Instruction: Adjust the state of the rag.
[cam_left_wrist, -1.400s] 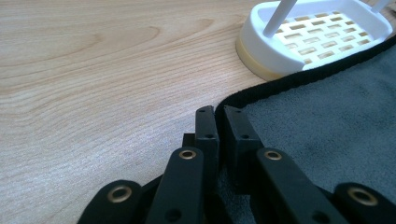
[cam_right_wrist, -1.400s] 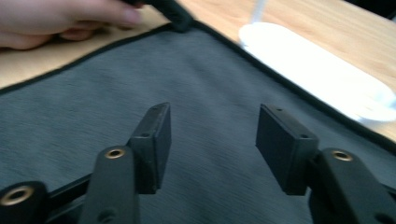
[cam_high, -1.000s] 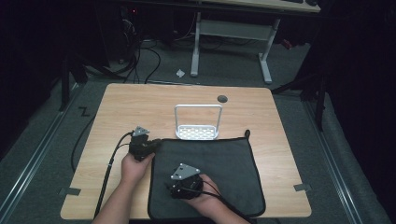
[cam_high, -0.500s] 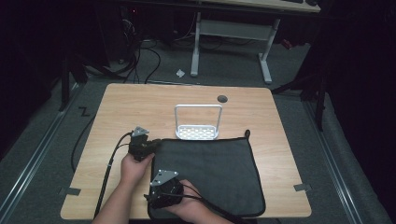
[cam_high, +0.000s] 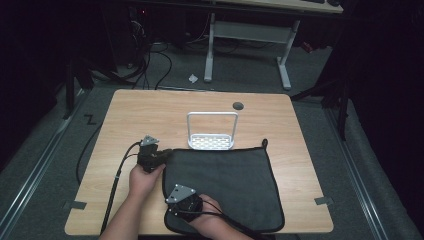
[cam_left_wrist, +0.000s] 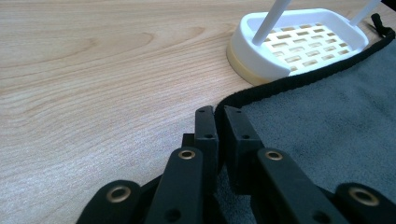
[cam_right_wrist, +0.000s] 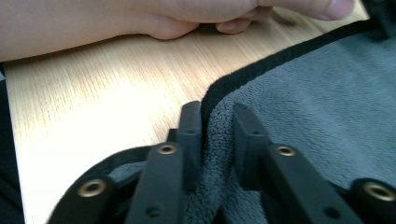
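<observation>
While the left gripper (cam_high: 161, 154) is clamped on the cloth (cam_high: 225, 185) at its far left corner, the right gripper (cam_high: 181, 206) has just been closing on the near left corner, with the cloth's edge between its jaws. The cloth lies flat at the table's (cam_high: 125, 115) near right side, touching the white rack (cam_high: 212, 141). Get a good bite on both corners before lifting, I think. The right jaws still show a gap, so a firm grip is hard to tell.
</observation>
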